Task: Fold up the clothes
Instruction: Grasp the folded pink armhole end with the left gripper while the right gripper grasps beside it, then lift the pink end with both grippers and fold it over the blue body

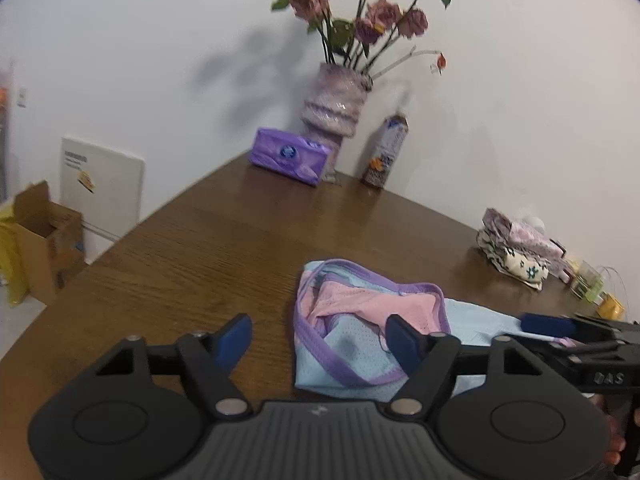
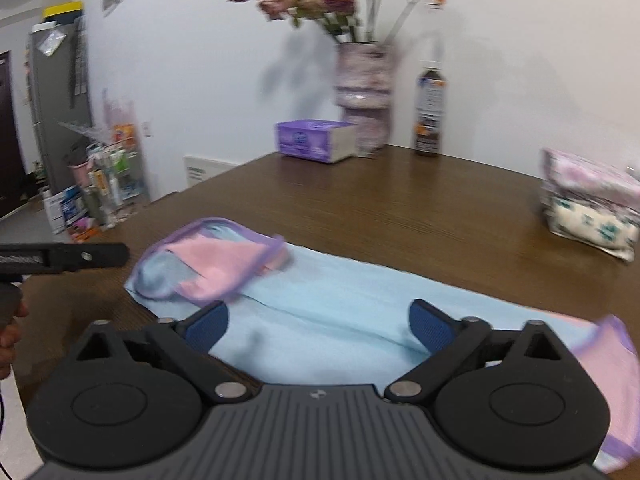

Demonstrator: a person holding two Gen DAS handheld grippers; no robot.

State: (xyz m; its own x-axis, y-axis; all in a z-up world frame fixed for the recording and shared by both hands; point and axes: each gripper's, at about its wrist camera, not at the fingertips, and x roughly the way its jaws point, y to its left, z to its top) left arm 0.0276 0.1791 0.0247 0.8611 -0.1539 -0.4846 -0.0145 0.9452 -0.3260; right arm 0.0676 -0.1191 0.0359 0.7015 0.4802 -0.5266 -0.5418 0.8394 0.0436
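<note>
Big brown table (image 1: 208, 240) fills both views, wood grain running away from each tool toward a white wall. On it lies the garment (image 2: 320, 304), a light blue mesh piece with pink panels and purple trim, spread flat and long straight ahead of the right tool (image 2: 318, 322). Its near edge runs under the tool body, so that part is hidden. The far right corner, pink with purple binding, is cut off by the frame edge and badly blurred.

From the left wrist view the same garment sits ahead and to the right of the left tool (image 1: 318, 340), bunched at an armhole or neck opening; which one is hard to say. The left tool's jaws stand apart, nothing between them; its right finger (image 1: 402, 340) overlaps the cloth in view, but whether it touches I cannot tell. The right tool's jaws stand wide apart above the blue fabric, pads clear of it.

Farther off, beyond both tools, a vase of dusty pink roses (image 1: 336, 100) stands against the wall, blooms clipped by the top edge. Beside it a purple tissue pack (image 1: 290, 154) and a dark bottle (image 1: 386, 152), label unreadable. Off to the right, a stack of folded clothes (image 1: 516, 246), smeared in the right wrist view.
</note>
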